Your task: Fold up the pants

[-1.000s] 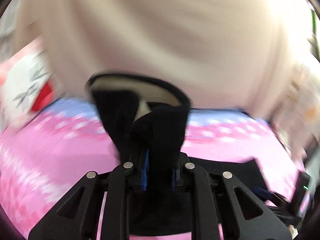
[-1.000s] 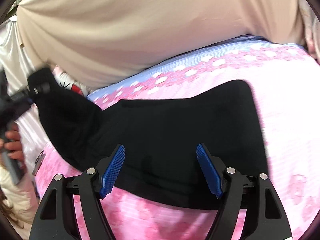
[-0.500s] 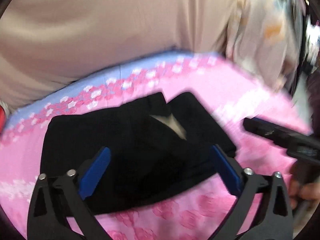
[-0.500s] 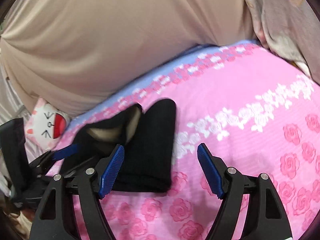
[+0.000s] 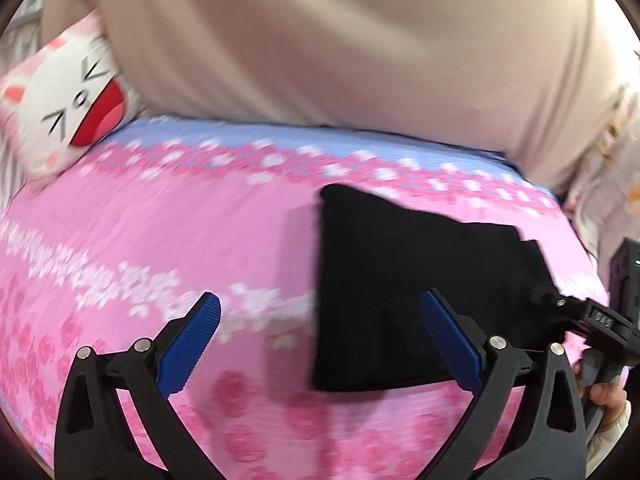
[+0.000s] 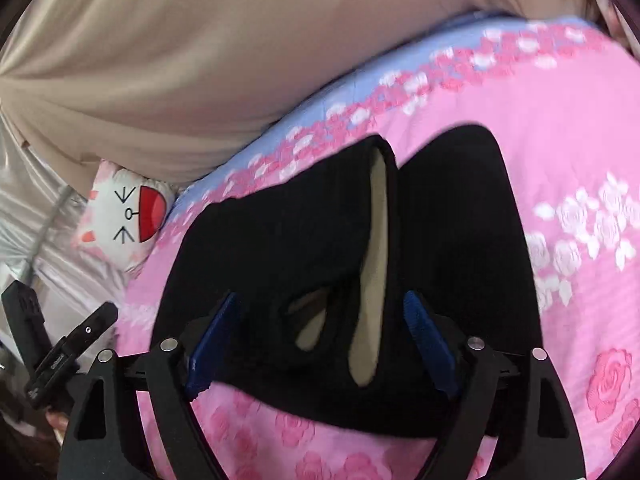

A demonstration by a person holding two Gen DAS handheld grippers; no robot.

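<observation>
Black pants (image 6: 460,240) bunch low-centre between my half-closed, still-narrowing right hand-held gripper (image 6: 320,344), long axis up-frame, while my left hand-held gripper (image 5: 320,344) gapes empty lower-left of them.

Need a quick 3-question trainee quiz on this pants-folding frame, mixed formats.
1. True or false: the left gripper holds the black pants.
2. Which jaws have the pants between them? A left, B right.
3. Fill in: the pillow beside the beige cushion shows a ___ face.

Key
1. False: its jaws, just opened, stand empty over the pink sheet.
2. B: the right gripper jaws, which have just been closing, straddle the pants.
3. cat
</observation>
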